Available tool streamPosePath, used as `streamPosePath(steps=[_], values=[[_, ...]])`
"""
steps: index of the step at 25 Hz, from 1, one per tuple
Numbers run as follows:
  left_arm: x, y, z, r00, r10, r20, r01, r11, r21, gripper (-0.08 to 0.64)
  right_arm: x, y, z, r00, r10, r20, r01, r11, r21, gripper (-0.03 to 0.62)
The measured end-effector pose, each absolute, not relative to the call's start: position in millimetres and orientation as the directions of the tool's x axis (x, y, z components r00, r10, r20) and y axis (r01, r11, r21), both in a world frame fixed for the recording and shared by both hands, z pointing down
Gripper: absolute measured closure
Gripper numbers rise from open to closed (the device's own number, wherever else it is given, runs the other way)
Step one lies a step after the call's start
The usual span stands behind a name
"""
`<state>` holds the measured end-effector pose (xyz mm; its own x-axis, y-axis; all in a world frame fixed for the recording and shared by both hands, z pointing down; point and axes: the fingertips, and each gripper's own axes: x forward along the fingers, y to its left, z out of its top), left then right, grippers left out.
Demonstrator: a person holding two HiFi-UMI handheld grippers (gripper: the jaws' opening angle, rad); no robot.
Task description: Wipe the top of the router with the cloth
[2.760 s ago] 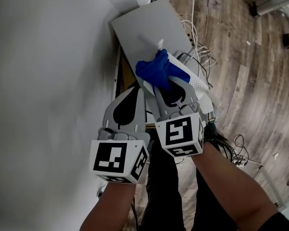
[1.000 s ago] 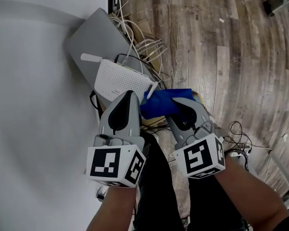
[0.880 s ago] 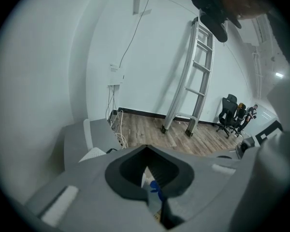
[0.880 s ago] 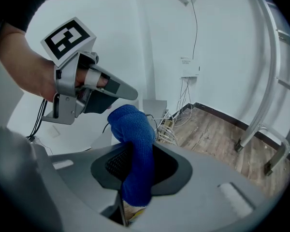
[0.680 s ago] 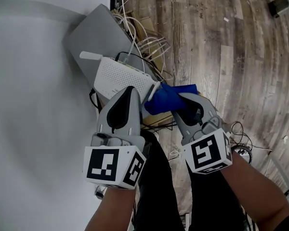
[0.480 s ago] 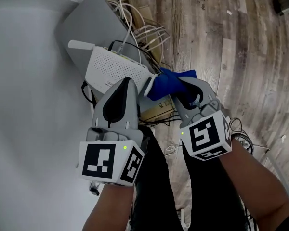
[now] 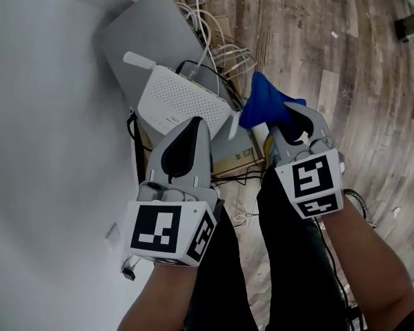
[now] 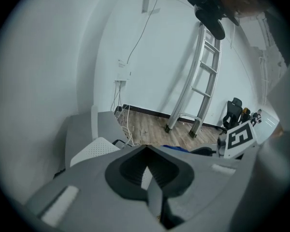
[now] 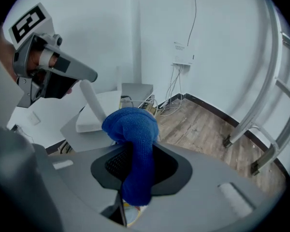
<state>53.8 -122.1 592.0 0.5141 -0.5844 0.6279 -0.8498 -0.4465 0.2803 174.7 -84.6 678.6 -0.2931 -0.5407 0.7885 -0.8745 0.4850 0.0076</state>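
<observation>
The white router (image 7: pixel 179 102) lies flat on a grey box (image 7: pixel 148 26) against the wall, one antenna (image 7: pixel 141 61) pointing left. My right gripper (image 7: pixel 290 119) is shut on the blue cloth (image 7: pixel 264 105) and holds it in the air to the right of the router, off its top. In the right gripper view the cloth (image 9: pixel 133 129) bulges up out of the jaws, with the router (image 9: pixel 94 122) beyond it. My left gripper (image 7: pixel 195 124) is shut and empty, hovering over the router's near edge. The left gripper view shows the router (image 8: pixel 94 151) just beyond the fingertips.
White cables (image 7: pixel 207 29) tangle behind the router, and dark cables trail over the wooden floor (image 7: pixel 317 40). A brown box (image 7: pixel 238 161) sits under the router's near side. The white wall (image 7: pixel 48 150) fills the left. A ladder (image 8: pixel 203 76) leans against the far wall.
The cloth was on the router's top 2.8 s ago. My right gripper has since drawn it off the right end and lifted it clear. The left gripper has stayed near the router.
</observation>
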Motion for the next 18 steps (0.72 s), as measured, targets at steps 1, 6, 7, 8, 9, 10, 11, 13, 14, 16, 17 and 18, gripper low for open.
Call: streamPosePath(steps=[1,6,7,8,9,10,11,13,14,16,17,18], values=[[49.7,-124.7,588.1,0.515,-0.59,0.622,-0.85,-0.447,0.28,0.559,176.8,-92.4,672.0,-0.286,-0.554,0.782,-0.879,0.476,0.016,0.477],[18.6,-129.6,572.9,0.498,-0.612,0.615,-0.863,-0.421,0.28,0.559,147.7,-124.0,651.5,-0.326,-0.57,0.754,-0.847,0.531,0.034,0.477],[11.6,-130.4,571.8,0.491,-0.615,0.617,-0.867,-0.413,0.279,0.559,137.0,-127.9,650.5,-0.345,-0.563,0.751,-0.83,0.557,0.036,0.477],[5.1,-131.7,571.6,0.484,-0.619,0.619,-0.872,-0.403,0.279,0.559,126.4,-132.2,649.9,-0.368,-0.555,0.746,-0.811,0.584,0.034,0.477],[-0.2,-133.4,572.1,0.475,-0.624,0.62,-0.877,-0.391,0.279,0.559,116.9,-137.1,649.5,-0.392,-0.545,0.741,-0.791,0.611,0.03,0.477],[-4.0,-135.7,573.2,0.467,-0.63,0.62,-0.882,-0.379,0.28,0.559,109.1,-142.8,649.0,-0.415,-0.536,0.735,-0.773,0.634,0.025,0.477],[-6.2,-138.5,575.0,0.461,-0.636,0.619,-0.886,-0.368,0.281,0.559,103.1,-149.4,648.4,-0.435,-0.528,0.729,-0.757,0.653,0.021,0.477],[-8.2,-145.2,580.6,0.451,-0.646,0.615,-0.892,-0.348,0.289,0.559,93.1,-163.3,647.5,-0.467,-0.513,0.72,-0.727,0.686,0.018,0.478],[-8.8,-148.6,583.6,0.447,-0.652,0.613,-0.894,-0.336,0.295,0.559,87.9,-169.4,647.6,-0.481,-0.503,0.718,-0.711,0.703,0.017,0.477],[-9.9,-154.8,588.5,0.439,-0.663,0.607,-0.899,-0.311,0.31,0.559,77.3,-178.5,649.3,-0.506,-0.477,0.718,-0.673,0.739,0.017,0.477],[-10.6,-157.5,590.1,0.435,-0.668,0.604,-0.9,-0.299,0.318,0.559,72.3,-181.8,650.5,-0.515,-0.464,0.721,-0.655,0.756,0.018,0.477],[-11.8,-160.1,591.0,0.433,-0.673,0.599,-0.9,-0.289,0.327,0.559,67.5,-184.9,651.5,-0.522,-0.452,0.724,-0.638,0.77,0.021,0.477]])
